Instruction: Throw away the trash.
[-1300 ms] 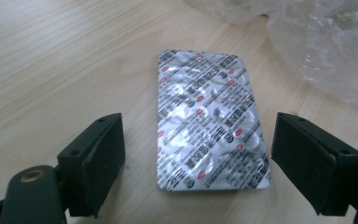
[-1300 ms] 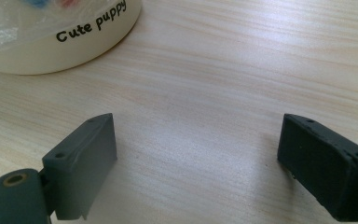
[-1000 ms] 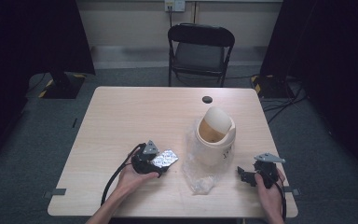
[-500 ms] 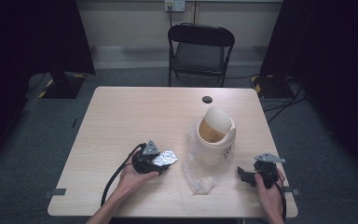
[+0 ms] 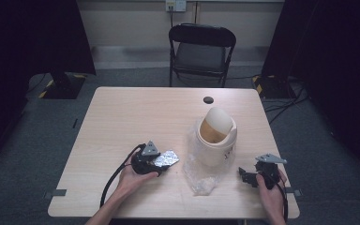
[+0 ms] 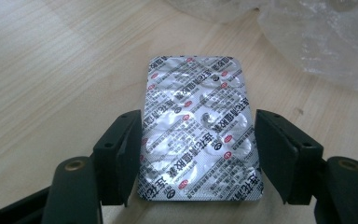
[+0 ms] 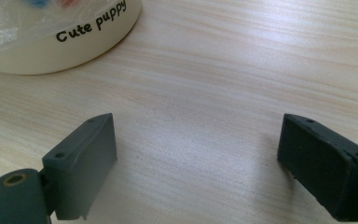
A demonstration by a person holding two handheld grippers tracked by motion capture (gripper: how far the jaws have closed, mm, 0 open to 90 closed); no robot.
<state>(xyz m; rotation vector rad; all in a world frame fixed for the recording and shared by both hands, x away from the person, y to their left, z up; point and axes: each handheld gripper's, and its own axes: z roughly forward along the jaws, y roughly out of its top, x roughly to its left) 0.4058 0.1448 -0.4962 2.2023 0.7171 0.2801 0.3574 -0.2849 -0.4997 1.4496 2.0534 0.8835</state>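
Observation:
A silver blister pack (image 5: 167,159) with red and black print lies flat on the wooden table (image 5: 131,117), left of a cream swing-lid bin (image 5: 215,136). My left gripper (image 5: 161,161) lies low at the pack's near end. In the left gripper view its jaws have just been closing, and both pads now press on the long edges of the blister pack (image 6: 198,121). My right gripper (image 5: 246,177) rests near the table's front right corner. The right gripper (image 7: 198,154) stands open over bare wood with nothing between its jaws, and the bin (image 7: 51,42), lettered "Cute puppy", stands just beyond.
A crumpled clear plastic bag (image 5: 201,180) spreads from the bin's base toward the front edge, close to the right of the pack. A small black disc (image 5: 208,100) lies at the table's far side. A folding chair (image 5: 201,47) stands behind the table.

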